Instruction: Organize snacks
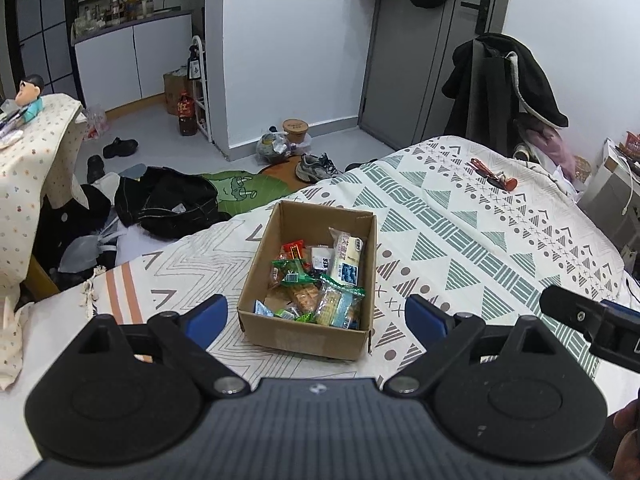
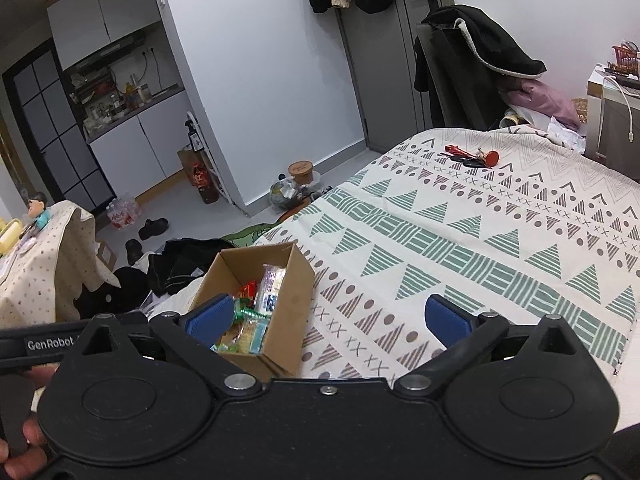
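Right now both your grippers hover empty with jaws spread wide: the left gripper [image 1: 316,316] faces the cardboard box [image 1: 308,336] on the patterned bedspread [image 1: 480,240], snack packets [image 1: 320,276] piled inside, while the right gripper [image 2: 328,316] hangs just beside that box.
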Tool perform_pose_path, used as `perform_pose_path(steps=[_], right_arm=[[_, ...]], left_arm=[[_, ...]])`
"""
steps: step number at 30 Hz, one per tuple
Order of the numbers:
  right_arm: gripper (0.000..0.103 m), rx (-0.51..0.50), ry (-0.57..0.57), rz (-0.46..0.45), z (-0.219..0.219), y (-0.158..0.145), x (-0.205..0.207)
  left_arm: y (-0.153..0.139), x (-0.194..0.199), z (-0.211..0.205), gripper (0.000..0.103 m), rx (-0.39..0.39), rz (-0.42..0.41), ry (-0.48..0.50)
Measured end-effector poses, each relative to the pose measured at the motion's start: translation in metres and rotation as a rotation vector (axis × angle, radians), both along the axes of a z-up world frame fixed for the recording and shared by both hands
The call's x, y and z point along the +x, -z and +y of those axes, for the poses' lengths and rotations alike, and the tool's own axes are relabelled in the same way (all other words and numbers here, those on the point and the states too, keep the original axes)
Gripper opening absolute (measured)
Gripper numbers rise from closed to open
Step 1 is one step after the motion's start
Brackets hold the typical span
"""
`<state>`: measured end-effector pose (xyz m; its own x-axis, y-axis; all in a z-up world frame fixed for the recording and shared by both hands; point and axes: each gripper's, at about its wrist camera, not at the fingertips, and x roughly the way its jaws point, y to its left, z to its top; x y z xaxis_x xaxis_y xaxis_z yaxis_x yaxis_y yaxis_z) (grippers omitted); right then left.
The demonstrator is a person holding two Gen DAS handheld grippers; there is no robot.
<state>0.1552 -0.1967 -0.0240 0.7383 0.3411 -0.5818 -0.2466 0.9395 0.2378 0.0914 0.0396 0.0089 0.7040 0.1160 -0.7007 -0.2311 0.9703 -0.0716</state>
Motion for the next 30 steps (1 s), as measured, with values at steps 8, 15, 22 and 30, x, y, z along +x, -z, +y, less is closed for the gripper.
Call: perform_pose_path(steps=[8, 15, 22, 30], right_arm=[[0.103, -0.024, -0.008, -0.008, -0.009, -0.006, -0.017], [0.103, -0.042, -0.012, -0.019, -0.013, -0.011, -0.030], [0.103, -0.056, -0.025, -0.037, -0.014, -0.016, -0.042], [0.103, -0.085, -0.020, -0.051, -0.014, -0.017, -0.051]], left_arm=[[-0.011, -0.015, -0.002, 0.099, 0.009, -0.027, 0.002], [-0.018, -0.029, -0.004, 0.102, 0.028, -0.054, -0.001], [-0.023, -0.039, -0.003, 0.102, 0.028, -0.062, 0.010], [-0.024, -0.051, 0.002, 0.102, 0.018, -0.062, 0.026]])
